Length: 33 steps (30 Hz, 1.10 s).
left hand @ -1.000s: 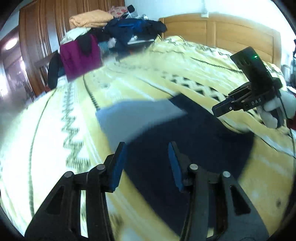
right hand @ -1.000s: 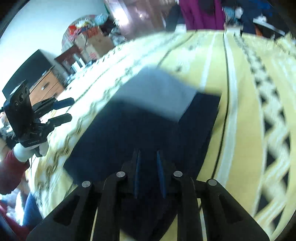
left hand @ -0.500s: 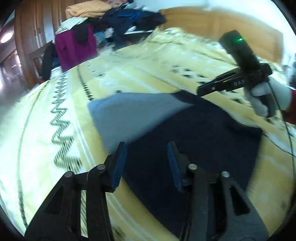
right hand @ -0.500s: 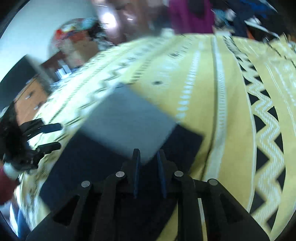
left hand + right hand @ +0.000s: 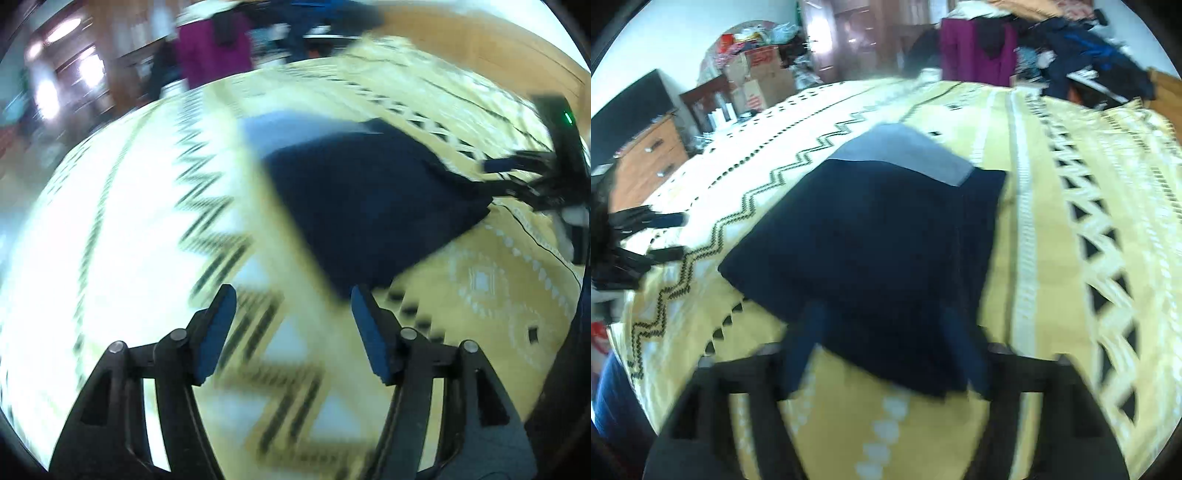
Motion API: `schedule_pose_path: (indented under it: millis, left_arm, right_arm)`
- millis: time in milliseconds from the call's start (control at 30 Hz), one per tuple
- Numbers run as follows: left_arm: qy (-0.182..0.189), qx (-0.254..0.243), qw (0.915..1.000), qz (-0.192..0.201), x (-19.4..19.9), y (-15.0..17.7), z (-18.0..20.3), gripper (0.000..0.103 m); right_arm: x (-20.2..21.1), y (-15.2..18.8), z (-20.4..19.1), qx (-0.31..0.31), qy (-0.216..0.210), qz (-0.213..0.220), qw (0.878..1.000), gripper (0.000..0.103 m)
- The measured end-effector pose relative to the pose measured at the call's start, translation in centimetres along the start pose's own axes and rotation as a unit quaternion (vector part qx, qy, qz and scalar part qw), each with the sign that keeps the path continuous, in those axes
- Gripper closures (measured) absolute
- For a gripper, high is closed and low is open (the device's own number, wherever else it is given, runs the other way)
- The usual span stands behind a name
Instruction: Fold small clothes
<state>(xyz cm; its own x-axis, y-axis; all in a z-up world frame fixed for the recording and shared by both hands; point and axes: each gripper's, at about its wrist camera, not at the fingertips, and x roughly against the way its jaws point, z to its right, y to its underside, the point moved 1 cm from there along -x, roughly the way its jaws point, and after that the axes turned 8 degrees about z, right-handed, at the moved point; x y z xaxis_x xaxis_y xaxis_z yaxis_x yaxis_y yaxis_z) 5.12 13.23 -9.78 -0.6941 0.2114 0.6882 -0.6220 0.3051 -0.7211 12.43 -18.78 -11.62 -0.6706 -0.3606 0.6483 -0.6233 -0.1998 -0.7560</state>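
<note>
Bedspread (image 5: 1052, 295) bears navy garment (image 5: 886, 251), grey end far; both hand-held grippers opening, empty.

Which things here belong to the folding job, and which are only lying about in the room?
Belongs to the job:
- dark navy garment with a grey panel, lying on the bed
- left gripper, jaws opening, nothing between them
- right gripper, jaws opening over the garment's near edge

Only lying about:
- yellow patterned bedspread
- magenta garment
- heap of dark clothes
- wooden dresser

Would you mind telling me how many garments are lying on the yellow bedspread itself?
1: the navy garment with a grey panel lies flat mid-bedspread. More clothes are heaped beyond the bed's far edge; some may be hidden.
</note>
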Motion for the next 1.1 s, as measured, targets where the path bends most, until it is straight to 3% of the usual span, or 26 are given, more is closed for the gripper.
schedule_pose_path:
  millis: [167,300,367,500,600,700,1100]
  left_arm:
    - [-0.051,0.077,0.9955,0.022,8.4,3.7,-2.0,0.024]
    - [-0.076,0.141,0.9863,0.042,13.5,6.7,-3.0,0.008]
    - [-0.086,0.165,0.9818,0.038,13.7,7.3,-4.1,0.004]
    - [-0.109,0.196,0.9722,0.065,15.9,8.2,-4.6,0.0]
    - [-0.11,0.206,0.9695,0.075,15.9,8.3,-4.9,0.0]
    - [-0.113,0.201,0.9711,0.06,15.4,8.5,-5.0,0.0]
    - [-0.093,0.214,0.9717,0.036,12.5,8.9,-5.3,0.0]
  right_arm:
    - [2.7,4.6,-0.1,0.003,0.115,-0.044,0.992,0.013]
    - [2.0,7.2,1.3,-0.035,0.146,-0.104,0.983,0.012]
    - [1.4,8.6,1.2,-0.044,0.152,-0.136,0.978,0.011]
    - [1.3,10.1,1.3,-0.063,0.171,-0.133,0.974,0.0]
    - [1.1,10.6,2.0,-0.088,0.161,-0.136,0.974,0.0]
    - [0.7,10.3,2.6,-0.101,0.148,-0.135,0.975,0.0]
    - [-0.1,9.7,2.7,-0.11,0.155,-0.12,0.974,0.0]
